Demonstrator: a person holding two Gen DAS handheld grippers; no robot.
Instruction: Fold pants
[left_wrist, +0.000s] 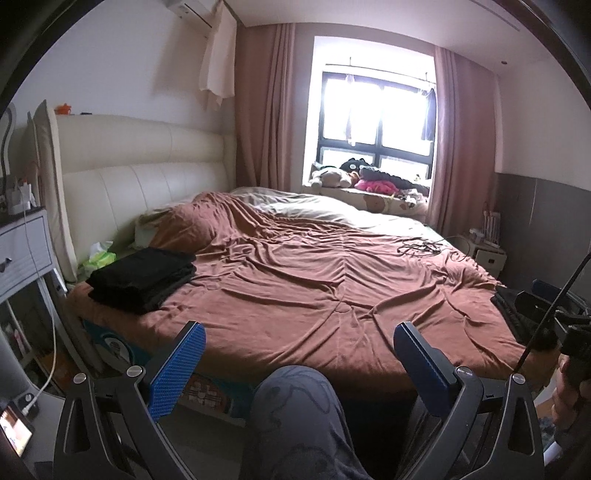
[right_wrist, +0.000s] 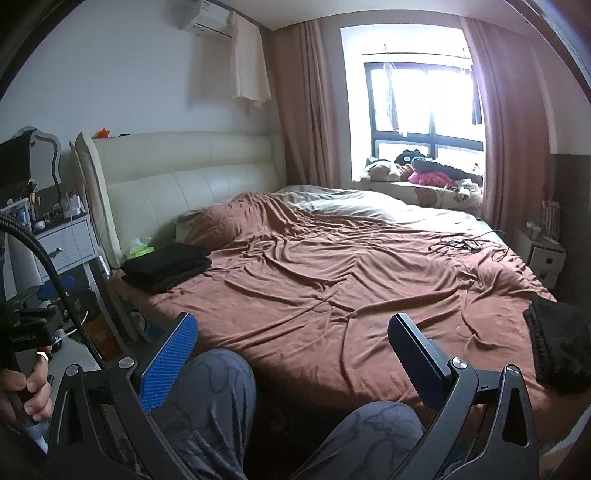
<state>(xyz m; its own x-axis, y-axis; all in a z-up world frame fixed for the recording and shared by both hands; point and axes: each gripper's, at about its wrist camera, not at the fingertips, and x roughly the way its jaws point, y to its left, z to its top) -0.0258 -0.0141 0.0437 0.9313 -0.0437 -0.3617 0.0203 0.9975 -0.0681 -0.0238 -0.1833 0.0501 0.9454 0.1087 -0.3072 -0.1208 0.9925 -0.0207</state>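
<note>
I see a stack of folded black pants (left_wrist: 142, 278) on the near left corner of the bed (left_wrist: 314, 295), beside a green tissue pack (left_wrist: 99, 256). More black cloth (right_wrist: 561, 343) lies at the right edge. My left tool (left_wrist: 295, 363) and right tool (right_wrist: 291, 356) both stand wide open, holding nothing, above my knees (right_wrist: 218, 384). Cables (left_wrist: 419, 248) lie far right.

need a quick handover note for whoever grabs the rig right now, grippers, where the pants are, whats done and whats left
Left gripper: open, empty, held off the bed's near edge.
Right gripper: open, empty, same height.
Folded dark stack sits at the bed's left corner near the headboard: done.
Unfolded dark garment, likely the next pants, lies bunched at the bed's right edge.
Left: pull it onto the brown cover, flatten, fold, add to the stack.
</note>
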